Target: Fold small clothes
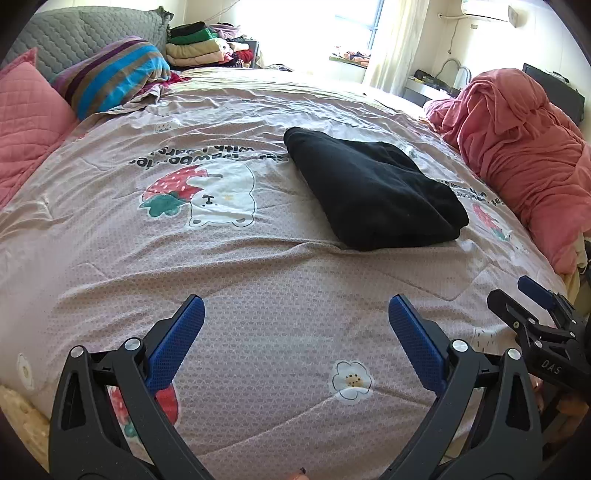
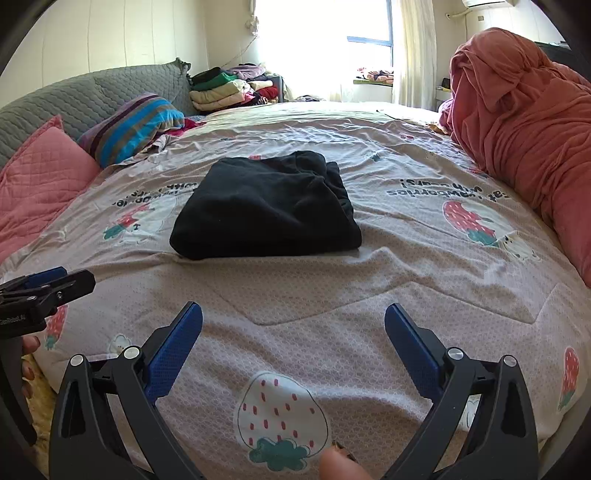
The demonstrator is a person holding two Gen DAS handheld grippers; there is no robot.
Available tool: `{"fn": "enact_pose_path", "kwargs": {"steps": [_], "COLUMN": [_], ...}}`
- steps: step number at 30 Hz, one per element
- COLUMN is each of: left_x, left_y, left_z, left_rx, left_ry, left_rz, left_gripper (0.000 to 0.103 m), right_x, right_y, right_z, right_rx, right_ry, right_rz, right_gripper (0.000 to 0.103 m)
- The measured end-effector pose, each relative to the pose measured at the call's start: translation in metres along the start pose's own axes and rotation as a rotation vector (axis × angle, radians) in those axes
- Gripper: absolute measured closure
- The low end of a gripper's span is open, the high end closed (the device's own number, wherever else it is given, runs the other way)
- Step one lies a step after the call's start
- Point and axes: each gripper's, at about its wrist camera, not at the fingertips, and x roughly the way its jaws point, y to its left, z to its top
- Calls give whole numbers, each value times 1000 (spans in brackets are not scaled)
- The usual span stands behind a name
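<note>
A black garment [image 1: 373, 188] lies folded into a thick rectangle on the pink strawberry-print bedspread [image 1: 258, 288]; it also shows in the right wrist view [image 2: 269, 214]. My left gripper [image 1: 297, 306] is open and empty, held above the bedspread well short of the garment. My right gripper [image 2: 293, 314] is open and empty too, also short of the garment. The right gripper shows at the right edge of the left wrist view [image 1: 532, 306], and the left gripper at the left edge of the right wrist view [image 2: 48, 284].
A heaped red quilt [image 2: 524, 122] lies along the bed's right side. Pink pillows [image 1: 26, 122], a striped pillow [image 1: 114, 74] and a grey headboard cushion [image 1: 85, 33] lie at the left. A pile of folded clothes [image 2: 229, 88] stands at the far end by the window.
</note>
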Motion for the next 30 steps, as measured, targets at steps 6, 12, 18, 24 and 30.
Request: {"fn": "enact_pose_path", "kwargs": {"steps": [6,12,18,24,30], "left_x": [1,1,1,2,3], "left_y": [1,2,4,7,7], "left_z": [-3,-4,-5,-6,-7], "left_rx": [-9,-11,-14,-18,-20], "left_ry": [6,11,15,25,33], "left_rz": [0,6,11,22,30], "left_gripper": [9,9,9,9,9], "right_x": [3,4,4,3,3], "right_y": [1,2,4,4,4], "right_z": [-1,1,1,1,0], "right_rx": [2,-3,-5,-1,-7], "right_ry": [14,17,18,21,26], "right_rz": [3,7,3,0,8], "right_gripper": [5,5,5,5,5]}}
